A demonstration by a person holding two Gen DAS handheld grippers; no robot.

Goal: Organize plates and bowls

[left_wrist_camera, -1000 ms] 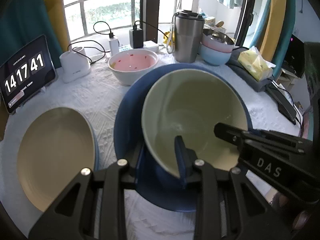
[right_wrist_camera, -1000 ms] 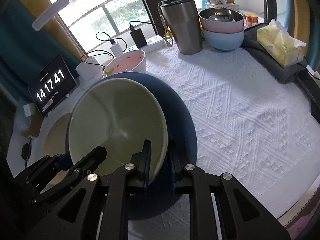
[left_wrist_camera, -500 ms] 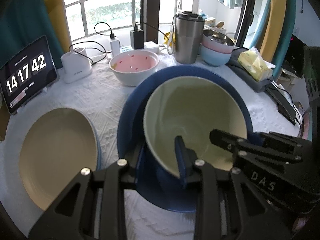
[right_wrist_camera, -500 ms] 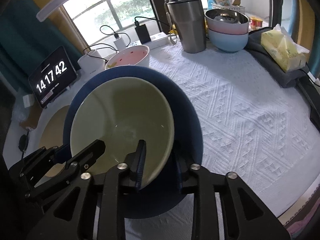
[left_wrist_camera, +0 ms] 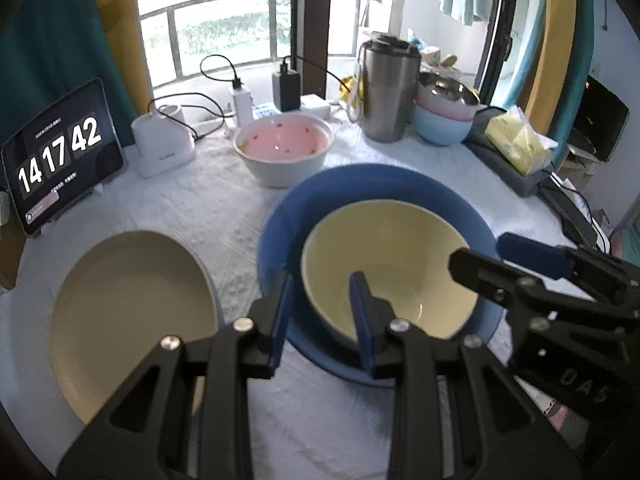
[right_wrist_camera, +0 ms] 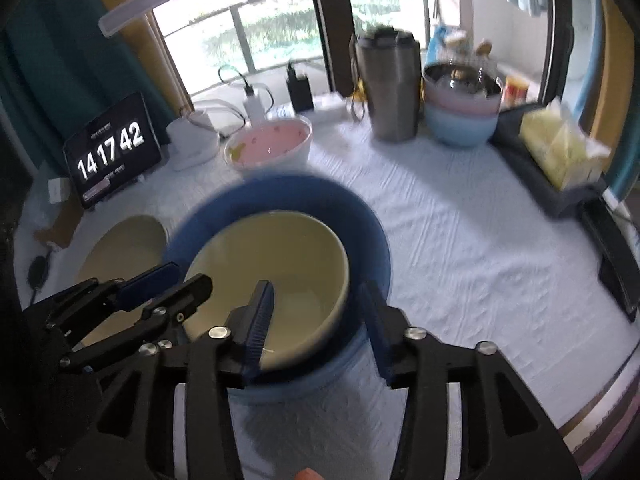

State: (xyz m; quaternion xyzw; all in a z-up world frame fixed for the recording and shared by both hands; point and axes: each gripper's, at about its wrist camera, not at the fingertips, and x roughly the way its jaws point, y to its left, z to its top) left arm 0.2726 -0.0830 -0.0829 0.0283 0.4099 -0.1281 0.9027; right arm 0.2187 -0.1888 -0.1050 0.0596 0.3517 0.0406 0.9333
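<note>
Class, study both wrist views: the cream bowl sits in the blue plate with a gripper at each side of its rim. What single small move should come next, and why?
Probably open the left gripper and draw it back. Its pads still pinch the cream bowl at the near rim, while the right gripper has just been opening, its pads now clear of the rim between them. The bowl looks settled inside the blue plate.

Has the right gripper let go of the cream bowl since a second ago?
Yes. The right gripper has just been opening: its fingers now straddle the cream bowl rim clear of it, while the left gripper stays clamped.
</note>
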